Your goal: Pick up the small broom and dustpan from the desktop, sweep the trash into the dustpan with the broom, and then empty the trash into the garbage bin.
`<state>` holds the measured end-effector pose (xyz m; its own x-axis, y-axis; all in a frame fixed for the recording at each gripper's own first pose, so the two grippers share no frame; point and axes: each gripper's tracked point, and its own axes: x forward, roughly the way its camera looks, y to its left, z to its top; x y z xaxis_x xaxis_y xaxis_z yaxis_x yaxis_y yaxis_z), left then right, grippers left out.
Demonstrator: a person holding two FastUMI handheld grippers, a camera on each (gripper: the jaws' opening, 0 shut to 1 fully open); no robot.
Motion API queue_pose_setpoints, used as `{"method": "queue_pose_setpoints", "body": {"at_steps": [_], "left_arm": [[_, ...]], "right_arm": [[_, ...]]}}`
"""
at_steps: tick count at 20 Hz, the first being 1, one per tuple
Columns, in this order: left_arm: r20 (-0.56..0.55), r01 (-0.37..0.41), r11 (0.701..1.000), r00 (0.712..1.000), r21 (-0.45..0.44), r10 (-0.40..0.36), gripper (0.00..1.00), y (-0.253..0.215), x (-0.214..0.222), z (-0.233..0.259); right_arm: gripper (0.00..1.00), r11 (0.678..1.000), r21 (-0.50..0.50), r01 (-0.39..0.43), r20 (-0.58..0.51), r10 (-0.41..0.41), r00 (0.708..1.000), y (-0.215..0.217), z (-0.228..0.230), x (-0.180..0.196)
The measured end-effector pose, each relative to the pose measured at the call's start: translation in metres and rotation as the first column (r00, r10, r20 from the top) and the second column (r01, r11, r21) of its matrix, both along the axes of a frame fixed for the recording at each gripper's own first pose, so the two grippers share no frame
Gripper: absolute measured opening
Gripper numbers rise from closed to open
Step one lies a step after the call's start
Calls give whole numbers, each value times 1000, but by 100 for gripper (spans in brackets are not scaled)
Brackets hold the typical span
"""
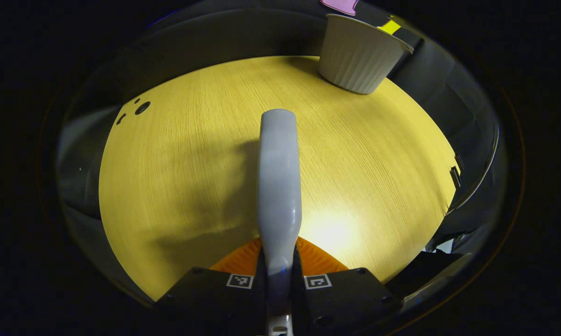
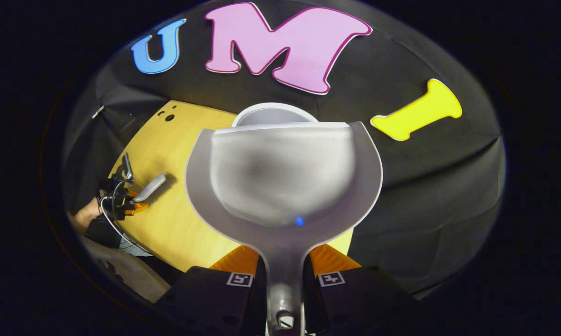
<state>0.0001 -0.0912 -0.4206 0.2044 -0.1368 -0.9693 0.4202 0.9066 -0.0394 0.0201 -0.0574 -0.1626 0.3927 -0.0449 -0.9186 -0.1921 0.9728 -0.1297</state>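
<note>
dustpan: the right gripper (image 2: 284, 280) is clamping the stem of the pale grey plastic dustpan (image 2: 283, 186), fingers closed tight on the handle, and the pan is hanging in the air with its mouth toward the far wall

bin: the white ribbed round garbage bin (image 1: 360, 56) is sitting at the far right corner of the yellow wood-grain desktop (image 1: 178, 168); in the right gripper view its rim (image 2: 271, 112) is peeking out just past the pan's front lip

broom: the left gripper (image 1: 278, 275) is pinching a light grey rounded plastic handle (image 1: 278, 186), fingers nearly shut around it. I'm guessing that's the small broom, but the bristles aren't visible, so can't swear to it

trash: the pan's inside is looking blurry and I can't tell if anything is sitting in it

what could go wrong: if the pan is tipping before the lip is fully over the bin's opening, stuff is landing on the desk instead

also: the lip is riding close to the bin, so pushing forward could be knocking the light bin off the far edge

grip risk: a thin stem could be twisting in the fingers mid-tilt
</note>
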Motion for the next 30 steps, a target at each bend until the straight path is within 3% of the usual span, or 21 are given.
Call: {"method": "queue_pose_setpoints", "body": {"at_steps": [6, 7, 10, 13, 20, 25, 26, 30], "left_arm": [[9, -25, 1000, 1000, 14, 25, 22, 0, -1, 0], [10, -31, 999, 999, 17, 31, 29, 0, -1, 0], [16, -45, 998, 999, 32, 45, 22, 1, -2, -1], [26, -67, 996, 998, 53, 65, 25, 1, -2, 0], [32, -114, 990, 993, 83, 112, 25, -1, -5, -2], [29, -139, 984, 990, 111, 137, 26, 0, -7, -4], [30, -142, 983, 990, 120, 140, 22, 2, -7, -4], [24, -154, 977, 988, 149, 153, 27, 3, -9, -4]], "right_arm": [[36, 998, 63, -13, -11, 14, 1000, 56, -49, -64], [36, 997, 78, -15, -24, 17, 1000, 67, -63, -74], [36, 990, 139, 9, -70, 1, 998, 99, -110, -100], [36, 983, 176, 40, -102, -23, 995, 121, -157, -113], [36, 976, 194, 101, -140, -75, 987, 153, -243, -120], [36, 969, 211, 127, -159, -94, 983, 163, -277, -116], [36, 970, 209, 124, -164, -91, 982, 164, -282, -115], [36, 976, 188, 105, -178, -72, 981, 167, -298, -113]]}}
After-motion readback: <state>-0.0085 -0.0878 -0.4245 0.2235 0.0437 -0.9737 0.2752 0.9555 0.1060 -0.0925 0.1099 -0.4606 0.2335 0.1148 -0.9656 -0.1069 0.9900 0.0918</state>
